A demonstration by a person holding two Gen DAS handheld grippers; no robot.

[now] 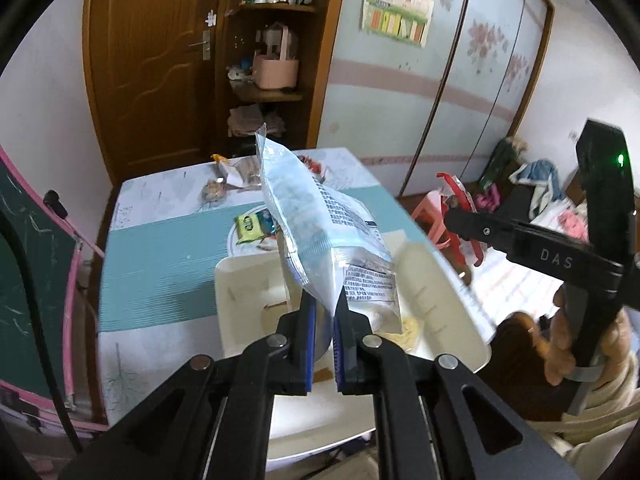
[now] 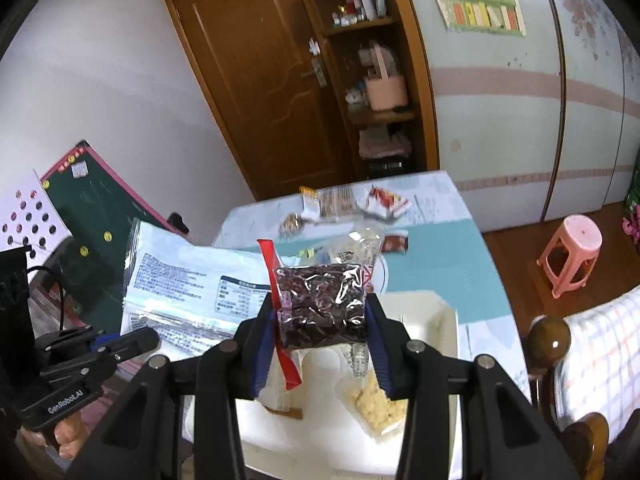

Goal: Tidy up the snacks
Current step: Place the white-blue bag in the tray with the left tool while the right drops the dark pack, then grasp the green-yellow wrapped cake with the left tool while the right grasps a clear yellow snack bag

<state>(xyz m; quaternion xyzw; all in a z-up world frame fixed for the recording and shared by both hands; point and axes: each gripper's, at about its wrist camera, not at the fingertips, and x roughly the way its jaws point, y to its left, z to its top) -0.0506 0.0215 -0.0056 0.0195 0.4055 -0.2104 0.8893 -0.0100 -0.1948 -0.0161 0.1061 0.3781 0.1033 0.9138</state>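
As we look along both grippers:
Left gripper [image 1: 324,312]: we see it pinching the pale blue bag [image 1: 316,224].
Right gripper [image 2: 320,320]: clamped on the dark snack pack [image 2: 320,304].
White bin [image 1: 448,304]: lower centre, beneath both.

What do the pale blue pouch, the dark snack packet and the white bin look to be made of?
Pale blue pouch: thin printed plastic film, creased.
Dark snack packet: clear glossy plastic, contents visible.
White bin: seemingly rigid moulded plastic, smooth.
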